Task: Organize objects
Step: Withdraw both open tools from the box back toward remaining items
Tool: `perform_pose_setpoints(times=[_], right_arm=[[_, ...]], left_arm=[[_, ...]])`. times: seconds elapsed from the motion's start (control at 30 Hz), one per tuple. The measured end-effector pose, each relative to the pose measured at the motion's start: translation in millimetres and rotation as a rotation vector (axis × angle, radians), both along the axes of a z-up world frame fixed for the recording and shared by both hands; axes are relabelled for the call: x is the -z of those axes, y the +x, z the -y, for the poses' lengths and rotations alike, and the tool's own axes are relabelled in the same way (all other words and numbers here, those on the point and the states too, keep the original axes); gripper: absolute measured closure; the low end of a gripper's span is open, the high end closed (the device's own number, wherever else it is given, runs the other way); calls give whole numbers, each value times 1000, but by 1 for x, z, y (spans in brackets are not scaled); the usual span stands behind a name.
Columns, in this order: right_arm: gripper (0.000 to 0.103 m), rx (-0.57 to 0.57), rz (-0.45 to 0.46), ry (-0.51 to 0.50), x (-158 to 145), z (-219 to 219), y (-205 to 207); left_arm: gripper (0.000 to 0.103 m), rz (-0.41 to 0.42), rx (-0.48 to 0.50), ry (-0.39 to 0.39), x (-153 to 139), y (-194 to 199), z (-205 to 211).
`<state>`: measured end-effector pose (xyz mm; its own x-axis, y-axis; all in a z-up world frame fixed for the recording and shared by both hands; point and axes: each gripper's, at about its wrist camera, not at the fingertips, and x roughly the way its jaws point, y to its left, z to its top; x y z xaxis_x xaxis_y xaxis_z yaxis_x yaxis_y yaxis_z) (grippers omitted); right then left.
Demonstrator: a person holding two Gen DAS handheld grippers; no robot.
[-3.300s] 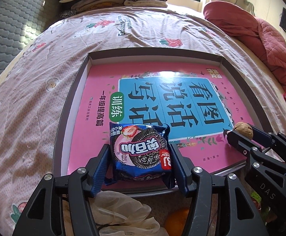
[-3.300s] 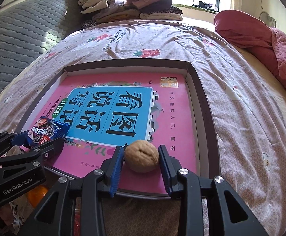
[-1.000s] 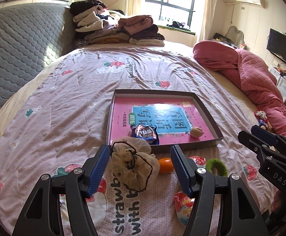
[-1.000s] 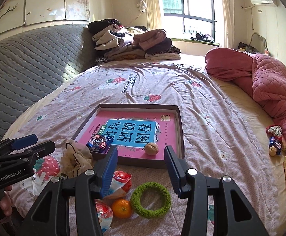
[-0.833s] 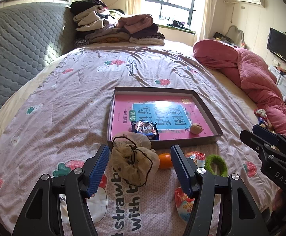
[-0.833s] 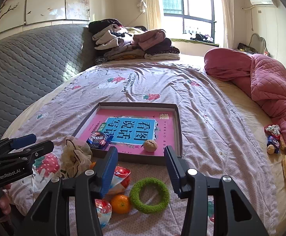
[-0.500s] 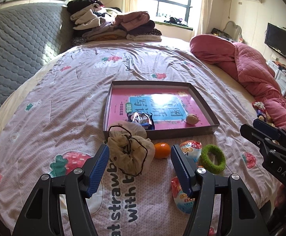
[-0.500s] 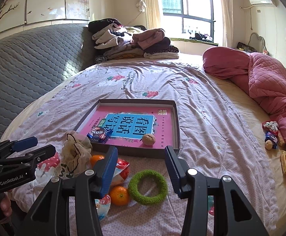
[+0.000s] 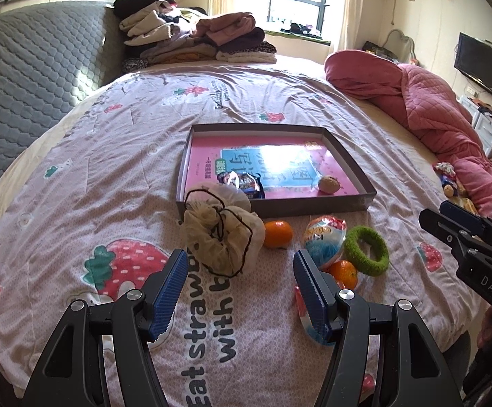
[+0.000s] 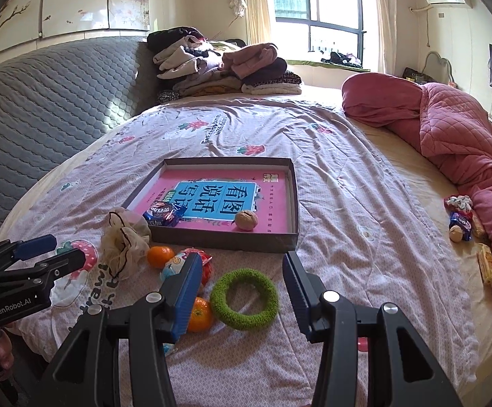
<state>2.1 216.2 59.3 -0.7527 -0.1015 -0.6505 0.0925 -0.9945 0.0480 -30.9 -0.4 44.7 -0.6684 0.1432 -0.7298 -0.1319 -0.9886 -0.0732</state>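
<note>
Nearby, fuzzy green ring (image 10: 244,299) flat on bedspread (image 10: 347,203), beside orange (image 10: 199,314)

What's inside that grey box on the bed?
Inside the shallow grey box lie a pink book, a blue cookie packet and a brown walnut. Anything beneath the book is covered.

— What can't you make out from here?

— The snack packet (image 9: 313,318) behind the left gripper's finger (image 9: 308,291): mostly covered, print unreadable. One orange (image 10: 198,313) is half hidden by the right gripper's finger (image 10: 185,291).

— And over by the pink quilt (image 10: 463,142)?

— A little heap of things (image 10: 461,218) (wrappers, maybe a nut), too small to tell. The small print on the book (image 10: 225,200) in the tray (image 10: 222,237) blurs out too.
</note>
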Motion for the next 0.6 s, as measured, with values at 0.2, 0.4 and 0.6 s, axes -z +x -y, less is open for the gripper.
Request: perform_pose_setpoints(times=[0.2, 0.4, 0.6], right_arm=[[54, 3, 9, 4, 5, -1, 5], [54, 3, 22, 9, 13, -2, 10], [54, 10, 47, 9, 25, -7, 13]], left_arm=[[37, 20, 10, -1, 11, 8, -6], [37, 22, 19, 8, 19, 16, -10], [37, 26, 12, 41, 24, 19, -8]])
